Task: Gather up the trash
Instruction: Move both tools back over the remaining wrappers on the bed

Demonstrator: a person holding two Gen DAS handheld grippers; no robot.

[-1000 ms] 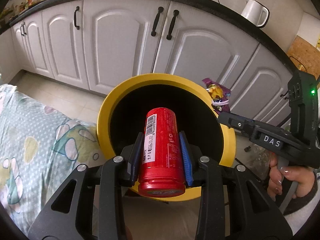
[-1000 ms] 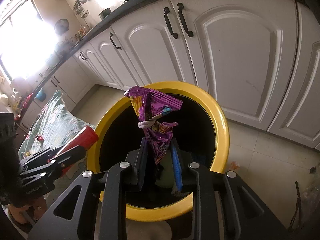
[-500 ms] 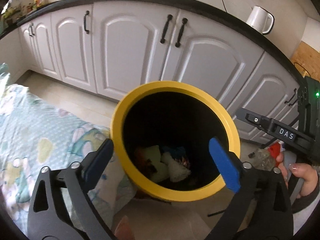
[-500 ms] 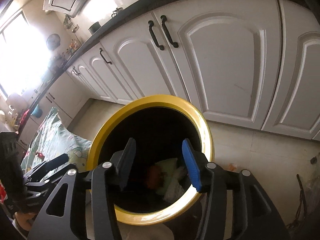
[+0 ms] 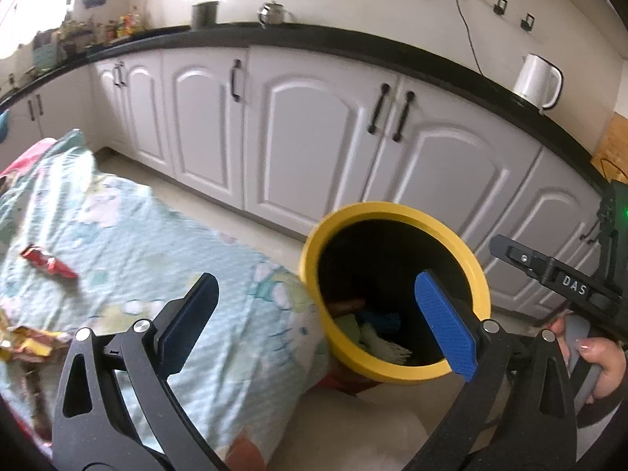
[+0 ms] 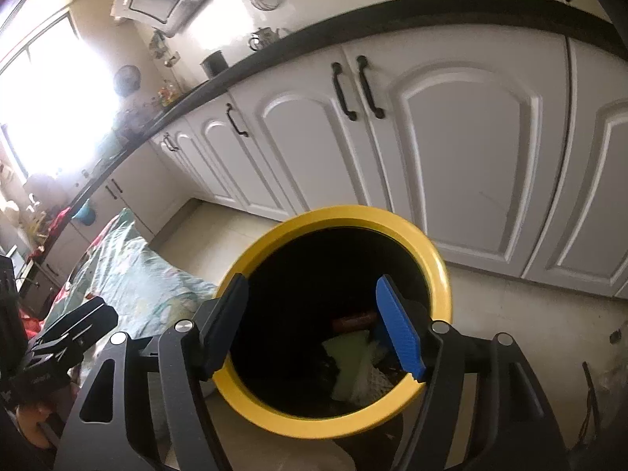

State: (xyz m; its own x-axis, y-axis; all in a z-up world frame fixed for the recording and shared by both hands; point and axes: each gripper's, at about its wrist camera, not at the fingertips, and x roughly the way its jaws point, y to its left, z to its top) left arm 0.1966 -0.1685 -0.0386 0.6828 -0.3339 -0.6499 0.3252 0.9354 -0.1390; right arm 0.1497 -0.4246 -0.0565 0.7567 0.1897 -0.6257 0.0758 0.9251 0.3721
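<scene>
A yellow-rimmed bin [image 5: 467,259] stands on the floor by the cabinets, with the red can [image 5: 347,307] and other trash lying inside. It also shows in the right wrist view [image 6: 437,259]. My left gripper [image 5: 318,318] is open and empty, above the bin's left side and the cloth. My right gripper [image 6: 314,325] is open and empty over the bin mouth. A red wrapper [image 5: 49,263] and a crumpled gold wrapper [image 5: 23,339] lie on the patterned cloth [image 5: 129,243] at the left.
White cabinets [image 5: 314,149] under a black counter run behind the bin. A white kettle [image 5: 537,80] stands on the counter. The right gripper's body and the hand holding it [image 5: 588,349] are at the right edge.
Both grippers opened: the red can and the purple wrapper dropped into the bin. Both grippers have since pulled back, the left one swinging leftward toward the cloth.
</scene>
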